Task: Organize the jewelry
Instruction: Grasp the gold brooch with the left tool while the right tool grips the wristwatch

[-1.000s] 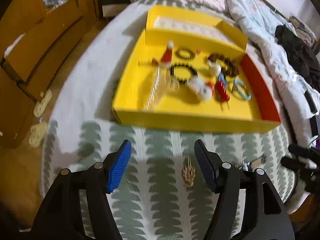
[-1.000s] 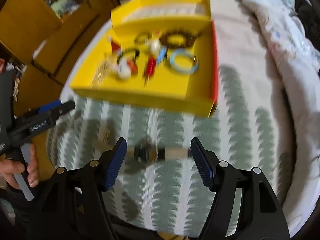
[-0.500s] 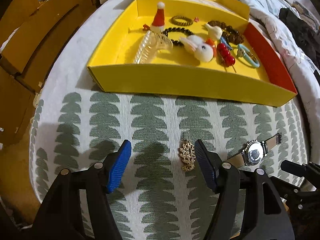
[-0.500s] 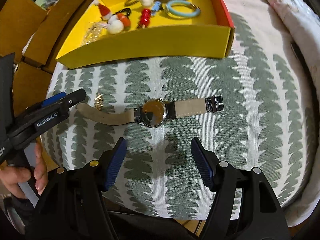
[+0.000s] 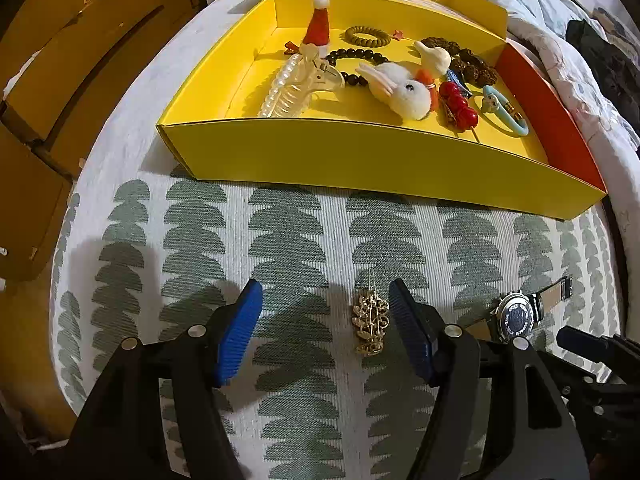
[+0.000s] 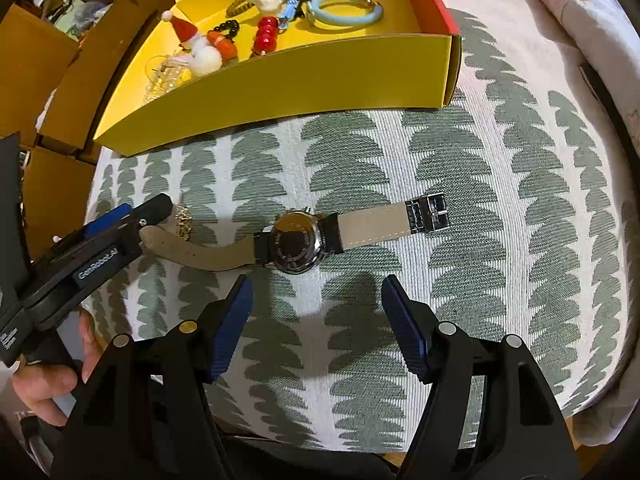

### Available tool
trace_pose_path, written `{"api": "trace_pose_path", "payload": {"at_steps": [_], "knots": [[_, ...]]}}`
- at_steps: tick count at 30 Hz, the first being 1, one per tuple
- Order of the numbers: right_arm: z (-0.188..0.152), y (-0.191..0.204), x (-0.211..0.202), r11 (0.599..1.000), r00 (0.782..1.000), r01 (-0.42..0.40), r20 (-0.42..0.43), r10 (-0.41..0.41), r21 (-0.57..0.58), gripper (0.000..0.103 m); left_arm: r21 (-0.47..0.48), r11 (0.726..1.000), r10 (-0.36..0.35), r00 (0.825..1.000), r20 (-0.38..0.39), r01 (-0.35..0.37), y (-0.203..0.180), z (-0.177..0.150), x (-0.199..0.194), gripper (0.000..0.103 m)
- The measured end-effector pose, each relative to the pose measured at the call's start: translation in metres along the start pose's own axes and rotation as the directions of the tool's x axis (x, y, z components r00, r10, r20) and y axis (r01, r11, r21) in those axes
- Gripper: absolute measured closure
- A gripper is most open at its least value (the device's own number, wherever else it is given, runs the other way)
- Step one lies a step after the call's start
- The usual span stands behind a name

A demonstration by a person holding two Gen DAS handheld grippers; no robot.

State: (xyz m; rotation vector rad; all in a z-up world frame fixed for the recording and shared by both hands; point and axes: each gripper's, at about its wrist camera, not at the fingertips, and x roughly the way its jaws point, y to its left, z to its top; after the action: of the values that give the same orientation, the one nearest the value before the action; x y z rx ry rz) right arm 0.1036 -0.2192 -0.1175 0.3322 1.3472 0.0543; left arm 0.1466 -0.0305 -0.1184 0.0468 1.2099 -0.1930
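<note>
Jewelry loose on the cloth: a gold brooch (image 5: 371, 326) and a wristwatch (image 6: 298, 245) lie on the patterned cloth (image 5: 280, 248), outside the yellow tray (image 5: 360, 160).
Brooch: flat on the cloth, between the left gripper's fingers and close to the right-hand pad, touching neither as far as the view shows.
Wristwatch: case-back up, straps stretched out to either side; the buckle end (image 6: 430, 214) points right, the tan strap runs left toward the brooch.
Left gripper (image 5: 326, 330): blue pads spread apart, pointing steeply down over the brooch, pinching nothing.
Right gripper (image 6: 316, 320): pads spread wide, empty, hovering just on the near side of the watch.
Tray contents: pearl hair claw (image 5: 294, 88), Santa-hat clip (image 5: 318, 24), white plush bunny clip (image 5: 404, 90), red bead piece (image 5: 458, 106), light blue bangle (image 5: 504, 114), dark bead bracelets (image 5: 360, 56).
Hand (image 6: 48, 380): grips the left tool's handle at the lower left of the right wrist view.
</note>
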Motion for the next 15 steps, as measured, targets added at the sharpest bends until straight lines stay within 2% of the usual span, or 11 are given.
{"api": "trace_pose_path", "payload": {"at_steps": [5, 15], "knots": [[0.005, 0.000, 0.009, 1.000, 1.000, 0.004, 0.007, -0.004, 0.004, 0.034, -0.019, 1.000, 0.002, 1.000, -0.004, -0.002, 0.001, 0.001, 0.005, 0.038], [0.018, 0.006, 0.018, 0.999, 0.993, 0.034, 0.112, -0.034, 0.004, 0.034, -0.114, 0.993, -0.029, 0.999, -0.028, 0.026, 0.018, 0.012, 0.017, 0.038]]}}
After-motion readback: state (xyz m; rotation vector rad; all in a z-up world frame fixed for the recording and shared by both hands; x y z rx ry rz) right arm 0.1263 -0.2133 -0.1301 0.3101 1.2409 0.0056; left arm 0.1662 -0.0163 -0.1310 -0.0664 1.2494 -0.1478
